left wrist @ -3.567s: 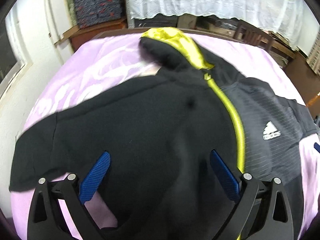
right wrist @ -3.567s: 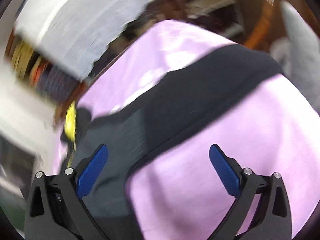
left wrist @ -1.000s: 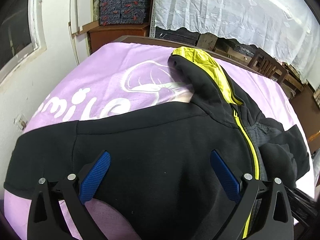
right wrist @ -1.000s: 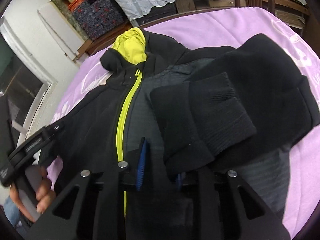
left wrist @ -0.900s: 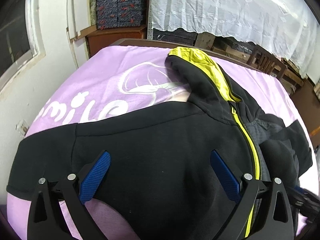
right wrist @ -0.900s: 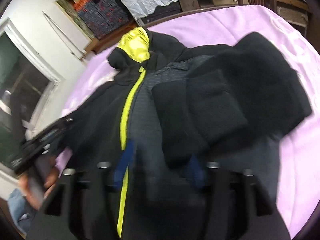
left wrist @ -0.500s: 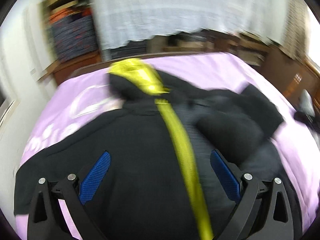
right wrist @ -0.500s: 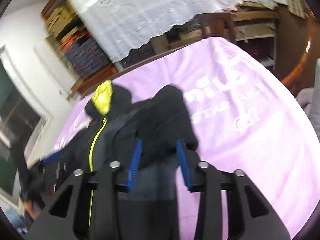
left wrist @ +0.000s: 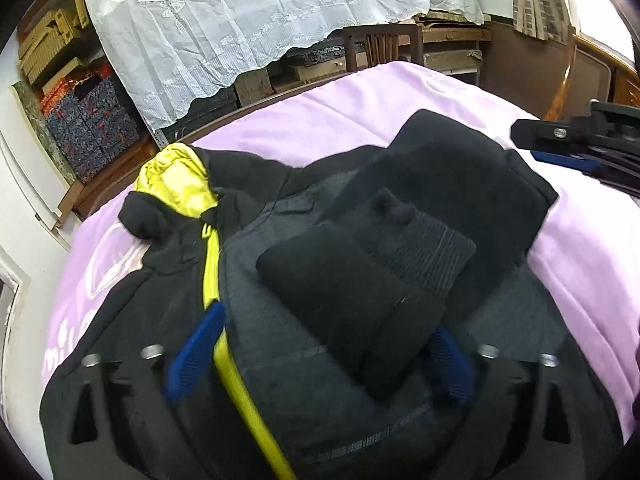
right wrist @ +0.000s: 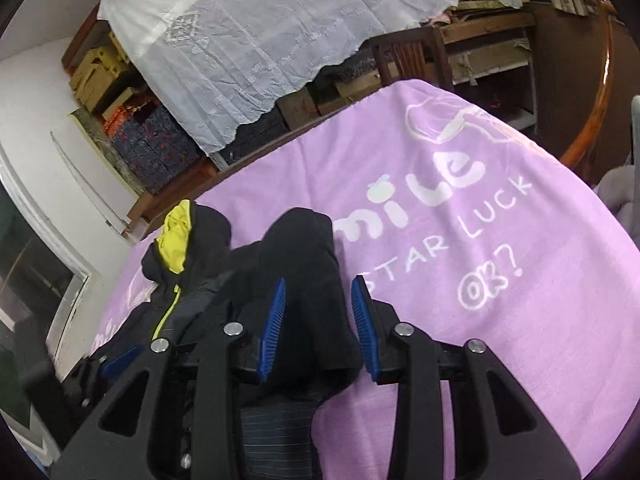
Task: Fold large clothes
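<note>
A black hooded jacket (left wrist: pixel 168 320) with a yellow zip (left wrist: pixel 212 268) and yellow hood lining (left wrist: pixel 176 184) lies face up on the lilac blanket (left wrist: pixel 400 96). One sleeve (left wrist: pixel 400 256) is folded across the chest, its ribbed cuff near the middle. My left gripper (left wrist: pixel 322 360) hovers low over the chest and cuff. Its jaws are closing, with the cuff end lying between them but not pinched. My right gripper (right wrist: pixel 318 332) hangs beside the jacket's folded shoulder (right wrist: pixel 308 264), jaws narrowly apart with nothing clamped. In the left wrist view the right gripper (left wrist: pixel 560 152) sits over bare blanket, apart from the jacket.
The blanket (right wrist: pixel 500 320) carries white lettering to the right of the jacket. A wooden chair (left wrist: pixel 380 48), stacked boxes (left wrist: pixel 92 132) and a lace curtain (left wrist: pixel 248 12) stand behind the bed. A white wall runs along the left, and a curved wooden rail (right wrist: pixel 596 120) along the right.
My left gripper has swung from the spread left sleeve to the jacket's middle and narrowed its jaws. My right gripper has drawn back from the cuff to the jacket's right edge.
</note>
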A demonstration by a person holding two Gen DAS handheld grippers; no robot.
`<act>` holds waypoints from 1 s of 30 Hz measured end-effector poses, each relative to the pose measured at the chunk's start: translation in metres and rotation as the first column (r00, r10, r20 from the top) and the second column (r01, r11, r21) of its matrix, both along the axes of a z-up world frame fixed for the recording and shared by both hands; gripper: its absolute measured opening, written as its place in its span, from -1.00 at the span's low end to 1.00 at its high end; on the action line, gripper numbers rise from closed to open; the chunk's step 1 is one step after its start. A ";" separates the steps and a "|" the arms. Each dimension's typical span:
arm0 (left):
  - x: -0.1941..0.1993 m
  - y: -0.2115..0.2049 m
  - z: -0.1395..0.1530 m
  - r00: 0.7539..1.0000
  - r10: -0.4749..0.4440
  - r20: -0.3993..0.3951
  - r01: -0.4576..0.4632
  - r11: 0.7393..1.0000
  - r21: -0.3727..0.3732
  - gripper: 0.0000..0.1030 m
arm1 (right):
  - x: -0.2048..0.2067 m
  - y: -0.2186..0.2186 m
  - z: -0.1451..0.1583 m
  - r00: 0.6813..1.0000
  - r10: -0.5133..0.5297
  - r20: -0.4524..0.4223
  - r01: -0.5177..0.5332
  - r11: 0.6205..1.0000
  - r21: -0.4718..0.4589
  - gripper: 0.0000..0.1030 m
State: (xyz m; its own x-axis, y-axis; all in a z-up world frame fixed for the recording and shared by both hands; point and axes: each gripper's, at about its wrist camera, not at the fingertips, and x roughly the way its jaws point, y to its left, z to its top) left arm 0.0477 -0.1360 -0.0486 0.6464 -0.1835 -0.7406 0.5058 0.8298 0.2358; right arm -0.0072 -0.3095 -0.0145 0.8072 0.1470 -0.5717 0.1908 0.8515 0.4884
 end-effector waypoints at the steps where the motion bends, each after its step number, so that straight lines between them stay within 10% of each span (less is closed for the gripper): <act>1: 0.003 -0.002 -0.001 1.000 -0.005 -0.008 0.005 1.000 -0.001 0.18 | -0.001 -0.002 0.001 1.000 -0.001 0.009 0.001 1.000 0.007 -0.33; 4: 0.011 0.003 0.007 1.000 0.009 -0.021 -0.010 1.000 -0.029 -0.75 | -0.003 -0.001 0.002 1.000 -0.013 0.016 0.013 1.000 0.000 -0.33; 12: 0.022 0.082 0.072 0.980 0.179 0.085 -0.161 0.969 -0.185 -0.89 | -0.003 0.022 0.003 0.996 0.086 0.027 -0.086 0.996 0.006 -0.48; 17: 0.019 0.122 0.052 0.970 0.245 0.004 -0.238 0.948 -0.209 -0.59 | 0.004 0.066 -0.004 0.975 0.220 -0.031 -0.221 0.971 -0.089 -0.75; 21: 0.019 0.142 0.020 0.953 0.291 -0.082 -0.302 0.934 -0.191 0.09 | 0.020 0.081 -0.030 0.957 0.210 -0.202 -0.243 0.957 -0.160 -0.77; 30: 0.024 0.197 0.022 0.907 0.384 -0.173 -0.420 0.849 -0.321 0.67 | 0.024 0.068 -0.039 0.942 0.235 -0.239 -0.259 0.963 -0.078 -0.82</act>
